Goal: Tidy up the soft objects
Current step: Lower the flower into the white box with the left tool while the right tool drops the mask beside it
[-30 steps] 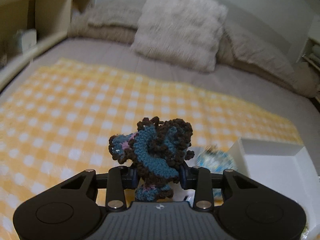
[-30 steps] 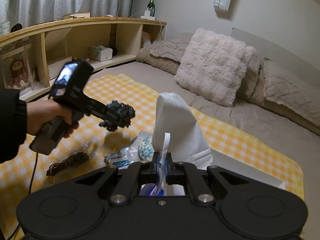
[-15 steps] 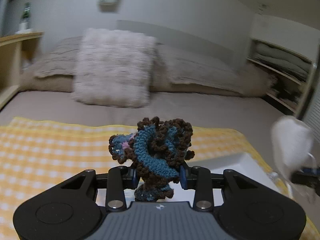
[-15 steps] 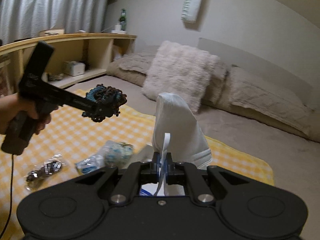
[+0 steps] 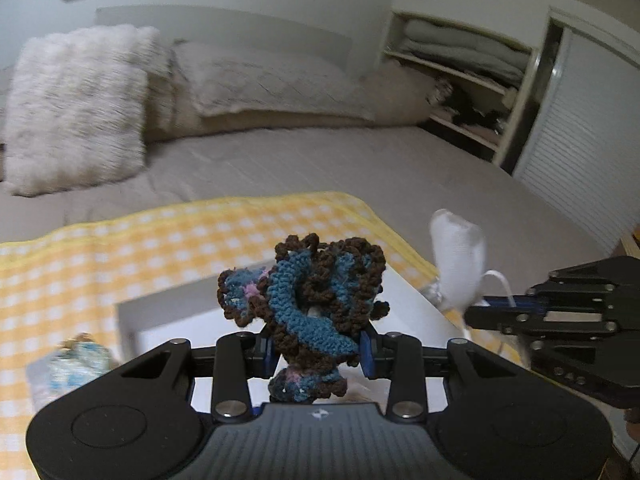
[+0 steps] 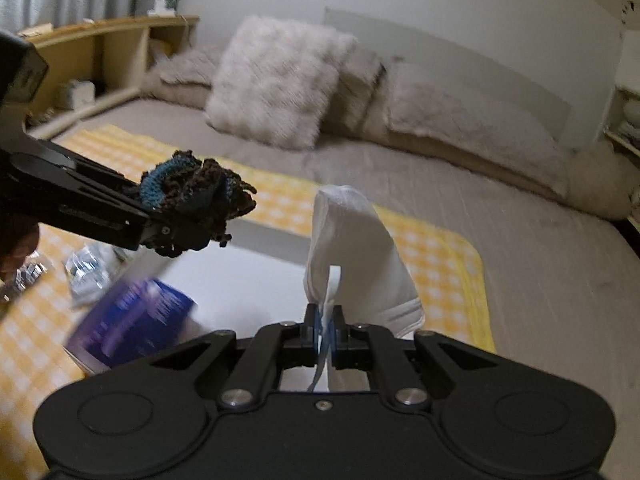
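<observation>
Holding both loads over my white box [image 5: 404,300], newly beneath them; left gripper [image 5: 316,354] clenched on crocheted scrunchie [image 5: 308,300]; right gripper [image 6: 326,330] pinching white mask [image 6: 352,248]; drop-off looks imminent.
</observation>
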`<act>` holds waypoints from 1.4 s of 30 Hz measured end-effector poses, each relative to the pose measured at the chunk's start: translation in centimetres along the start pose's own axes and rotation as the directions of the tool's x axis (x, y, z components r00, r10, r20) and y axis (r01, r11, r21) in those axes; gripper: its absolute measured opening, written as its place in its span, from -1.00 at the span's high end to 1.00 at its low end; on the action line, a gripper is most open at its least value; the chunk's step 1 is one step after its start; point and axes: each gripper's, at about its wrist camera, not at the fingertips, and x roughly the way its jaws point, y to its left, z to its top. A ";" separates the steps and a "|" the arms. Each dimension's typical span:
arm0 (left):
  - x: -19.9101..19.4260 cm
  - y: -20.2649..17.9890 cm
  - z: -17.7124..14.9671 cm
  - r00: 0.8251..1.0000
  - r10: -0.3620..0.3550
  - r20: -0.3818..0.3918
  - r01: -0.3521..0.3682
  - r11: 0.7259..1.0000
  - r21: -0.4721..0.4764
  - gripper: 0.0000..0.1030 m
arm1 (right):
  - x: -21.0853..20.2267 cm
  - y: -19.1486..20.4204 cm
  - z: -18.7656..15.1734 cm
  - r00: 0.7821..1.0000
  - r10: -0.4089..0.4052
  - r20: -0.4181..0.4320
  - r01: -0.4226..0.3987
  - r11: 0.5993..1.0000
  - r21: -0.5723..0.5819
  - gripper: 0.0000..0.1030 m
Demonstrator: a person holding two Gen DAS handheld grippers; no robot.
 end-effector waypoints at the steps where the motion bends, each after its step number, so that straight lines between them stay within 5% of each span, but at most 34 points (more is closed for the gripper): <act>1: 0.5 -0.3 -0.1 1.000 -0.008 -0.010 0.008 1.000 0.003 0.24 | 0.4 -0.2 -0.4 1.000 0.000 -0.020 0.000 1.000 0.002 0.90; 5: 2.4 -0.8 -0.7 0.998 -0.037 -0.049 0.037 0.999 -0.007 0.24 | 2.3 -0.2 -1.9 0.995 0.026 -0.096 -0.029 0.999 -0.030 0.87; 7: 3.4 -1.0 -0.8 0.997 -0.048 -0.062 0.047 0.999 -0.016 0.24 | 3.0 -0.1 -2.4 0.992 0.038 -0.122 -0.042 0.999 -0.034 0.56; 9: 3.9 -1.2 -0.8 0.996 -0.056 -0.065 0.055 0.998 -0.026 0.24 | 3.3 -0.1 -2.7 0.991 0.026 -0.133 -0.031 0.999 -0.033 0.04; 12: 4.8 -1.4 -0.6 0.994 -0.085 -0.068 0.082 0.996 -0.044 0.24 | 2.9 -1.0 -2.8 0.992 0.028 -0.120 -0.025 0.999 0.028 -0.13; 23: 8.1 -4.0 -1.3 0.952 -0.259 -0.163 0.240 0.963 -0.124 0.24 | 0.5 -6.5 -3.2 0.996 -0.071 -0.054 0.084 0.944 0.319 -0.21; 26: 8.6 -4.5 -1.8 0.942 -0.289 -0.171 0.265 0.953 -0.149 -0.05 | 0.2 -7.5 -3.6 0.998 -0.057 -0.036 0.066 0.917 0.392 -0.22; 29: 9.1 -4.9 -2.4 0.943 -0.269 -0.194 0.237 0.956 -0.174 -0.66 | 0.1 -7.7 -3.7 0.999 -0.034 -0.033 0.045 0.906 0.421 -0.23; 42: 6.5 -4.4 -2.9 0.967 -0.130 -0.220 0.118 0.991 -0.064 -0.79 | -0.8 -6.3 -3.4 0.999 -0.013 -0.038 0.026 0.930 0.367 -0.29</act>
